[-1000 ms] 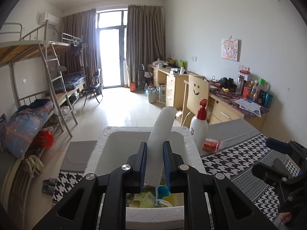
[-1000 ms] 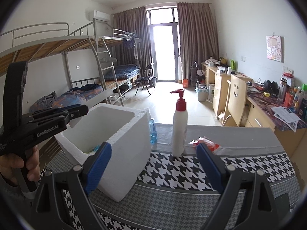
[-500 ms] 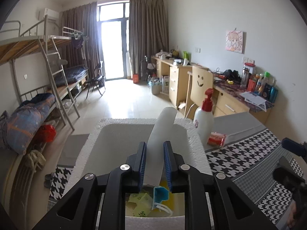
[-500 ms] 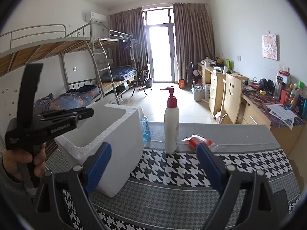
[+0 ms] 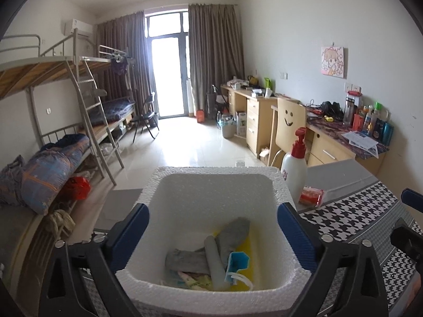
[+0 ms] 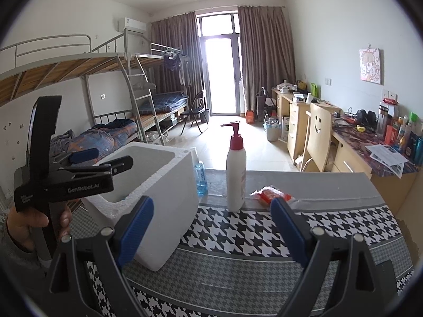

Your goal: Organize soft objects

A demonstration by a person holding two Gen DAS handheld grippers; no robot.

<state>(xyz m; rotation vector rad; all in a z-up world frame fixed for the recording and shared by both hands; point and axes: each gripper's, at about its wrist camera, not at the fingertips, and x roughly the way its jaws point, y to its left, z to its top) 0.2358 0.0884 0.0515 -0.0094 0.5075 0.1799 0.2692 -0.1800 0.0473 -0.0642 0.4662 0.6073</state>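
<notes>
Through the left wrist camera we look down past our left gripper (image 5: 212, 235), whose blue-padded jaws are opening and already stand wide, one on each side of the white foam box (image 5: 219, 182) below. Nothing is between the pads and they touch nothing that we can make out. Inside the box lies the pale grey soft roll (image 5: 215, 264), resting slantwise on the heap at the bottom: a grey folded cloth (image 5: 234, 233), another grey cloth piece (image 5: 185, 260), a blue face mask with white loops (image 5: 238, 261) and something yellow under them. Just right of the box stand a white pump bottle with a red top (image 5: 294, 169) and a small red packet (image 5: 310, 195) on the black-and-white houndstooth tablecloth (image 5: 351, 211).

Through the right wrist camera we see our right gripper (image 6: 211, 227) held wide open above the same tablecloth (image 6: 251, 235), its blue pads empty and clear of everything. The foam box (image 6: 164, 185) sits at the left, its near corner behind the left pad of this gripper. Over the box hangs the left gripper (image 6: 103, 161), held in a hand (image 6: 26, 224) at the left edge. The pump bottle (image 6: 236, 169), the red packet (image 6: 272, 194) and a small clear bottle of blue liquid (image 6: 201, 174) stand beyond the pads.
</notes>
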